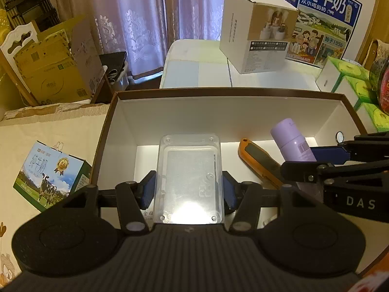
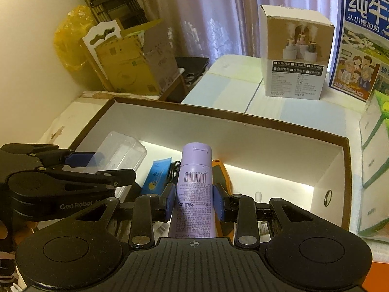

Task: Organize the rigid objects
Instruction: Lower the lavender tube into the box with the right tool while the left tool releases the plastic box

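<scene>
A clear plastic case, light, stiff and probably slippery, is clamped by its long sides in the left tongs over the brown-rimmed box, while a smooth purple bottle is gripped mid-body by the right tongs.

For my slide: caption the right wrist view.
Right gripper holds a purple bottle over the open box.

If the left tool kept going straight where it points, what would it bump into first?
Probably the white floor of the open box. The left tool points down into it, holding a clear plastic case, so the case would likely touch first. Depth is hard to judge.
</scene>
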The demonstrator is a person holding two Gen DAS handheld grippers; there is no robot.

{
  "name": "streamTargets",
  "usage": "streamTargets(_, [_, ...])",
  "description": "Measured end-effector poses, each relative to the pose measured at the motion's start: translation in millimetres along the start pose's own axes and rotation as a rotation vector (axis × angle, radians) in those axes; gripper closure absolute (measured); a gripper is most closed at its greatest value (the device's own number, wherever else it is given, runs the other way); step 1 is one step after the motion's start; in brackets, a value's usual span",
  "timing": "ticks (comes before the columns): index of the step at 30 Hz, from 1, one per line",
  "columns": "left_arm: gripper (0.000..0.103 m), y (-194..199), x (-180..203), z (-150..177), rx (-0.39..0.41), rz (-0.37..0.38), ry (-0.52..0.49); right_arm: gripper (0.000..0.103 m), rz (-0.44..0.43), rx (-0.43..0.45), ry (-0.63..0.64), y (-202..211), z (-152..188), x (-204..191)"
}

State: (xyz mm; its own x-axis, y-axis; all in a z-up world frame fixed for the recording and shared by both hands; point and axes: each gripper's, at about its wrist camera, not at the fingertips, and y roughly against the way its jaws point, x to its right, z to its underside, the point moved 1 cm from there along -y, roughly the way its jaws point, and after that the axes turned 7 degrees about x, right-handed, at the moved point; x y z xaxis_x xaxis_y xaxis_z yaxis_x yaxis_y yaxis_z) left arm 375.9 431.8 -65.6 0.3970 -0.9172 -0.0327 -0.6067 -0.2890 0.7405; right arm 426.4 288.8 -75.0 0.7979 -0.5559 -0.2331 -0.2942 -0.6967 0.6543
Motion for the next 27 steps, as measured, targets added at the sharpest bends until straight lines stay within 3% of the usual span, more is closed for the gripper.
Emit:
streamTargets(5, [0.043,-1.7,-1.7,-1.3,0.01,-0.001,-0.01,0.072,0.0,-0.002,-0.004,-0.7,-0.9,-1.6])
streamTargets(18, [0.037,6.3,-6.5,-3.4,0.044,0.011,-0.022,0.072,0.004,0.013,0.0,-2.6,-4.6,-7.3])
streamTargets(23, [0.035,13.0,-8.8,-2.3,0.063,0.015,-0.02,0.072,-0.003,0.108,-0.035,5.5,-10.6,-11.2])
streamTargets(27, [0.032,21.6,-10.1,0.1,0.082,0.019,-0.022,0.07,-0.01,0.13,-0.043,13.6,-15.0,-13.7])
